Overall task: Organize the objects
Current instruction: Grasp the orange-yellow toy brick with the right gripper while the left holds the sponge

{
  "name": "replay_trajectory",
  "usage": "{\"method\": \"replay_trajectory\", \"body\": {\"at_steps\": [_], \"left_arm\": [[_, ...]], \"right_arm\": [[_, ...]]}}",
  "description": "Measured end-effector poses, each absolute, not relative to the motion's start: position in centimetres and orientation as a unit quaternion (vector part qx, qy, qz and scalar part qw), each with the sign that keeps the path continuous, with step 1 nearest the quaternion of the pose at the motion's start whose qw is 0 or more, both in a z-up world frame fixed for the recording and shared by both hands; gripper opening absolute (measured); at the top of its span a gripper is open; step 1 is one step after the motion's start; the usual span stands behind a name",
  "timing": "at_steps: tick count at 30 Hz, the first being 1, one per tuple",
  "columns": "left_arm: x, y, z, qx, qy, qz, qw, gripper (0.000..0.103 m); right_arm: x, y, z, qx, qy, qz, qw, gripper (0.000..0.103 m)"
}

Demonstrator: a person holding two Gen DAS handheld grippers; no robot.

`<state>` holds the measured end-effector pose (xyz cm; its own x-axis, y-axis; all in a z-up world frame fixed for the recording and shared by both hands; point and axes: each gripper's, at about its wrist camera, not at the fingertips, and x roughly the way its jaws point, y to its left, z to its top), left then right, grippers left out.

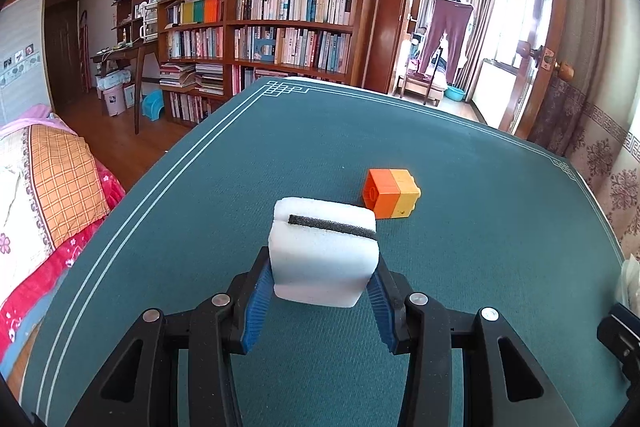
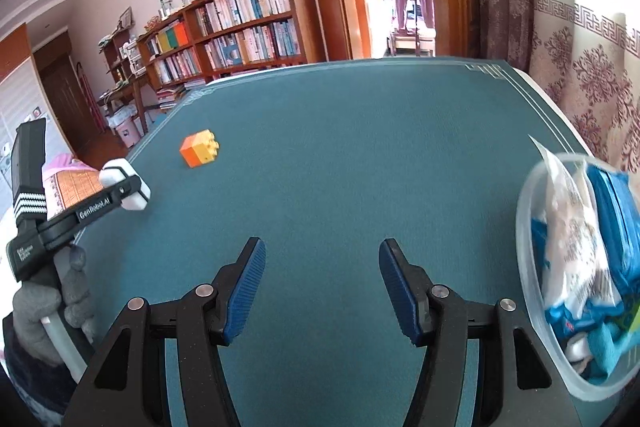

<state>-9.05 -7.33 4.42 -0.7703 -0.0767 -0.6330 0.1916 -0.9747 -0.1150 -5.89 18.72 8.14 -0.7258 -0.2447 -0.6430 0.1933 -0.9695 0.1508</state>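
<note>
My left gripper [image 1: 320, 271] is shut on a white foam sponge [image 1: 322, 247] with a dark stripe on top, held just above the green table mat [image 1: 280, 155]. An orange and yellow toy brick block [image 1: 391, 193] lies on the mat just beyond and to the right of the sponge. In the right wrist view the left gripper [image 2: 126, 189] with the sponge [image 2: 136, 201] is at the left, and the block [image 2: 199, 149] lies past it. My right gripper [image 2: 322, 263] is open and empty over the mat.
A clear plastic tub [image 2: 536, 311] holding blue and white packets stands at the mat's right edge. A bed with a patterned quilt [image 1: 48, 195] lies left of the table. A bookcase [image 1: 272, 31] and an open doorway [image 1: 460, 27] are beyond the far edge.
</note>
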Motion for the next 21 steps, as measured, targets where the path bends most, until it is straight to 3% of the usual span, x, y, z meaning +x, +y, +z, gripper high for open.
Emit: {"method": "replay_trajectory", "body": {"at_steps": [9, 21], "left_arm": [[-9.0, -8.9, 3.7, 0.336, 0.117, -0.928, 0.111, 0.047], [-9.2, -10.2, 2.9, 0.353, 0.147, -0.914, 0.136, 0.047]], "right_arm": [[-14.3, 10.1, 7.5, 0.398, -0.030, -0.888, 0.228, 0.061], [-21.2, 2.8, 5.9, 0.412, 0.025, -0.879, 0.239, 0.061]]}}
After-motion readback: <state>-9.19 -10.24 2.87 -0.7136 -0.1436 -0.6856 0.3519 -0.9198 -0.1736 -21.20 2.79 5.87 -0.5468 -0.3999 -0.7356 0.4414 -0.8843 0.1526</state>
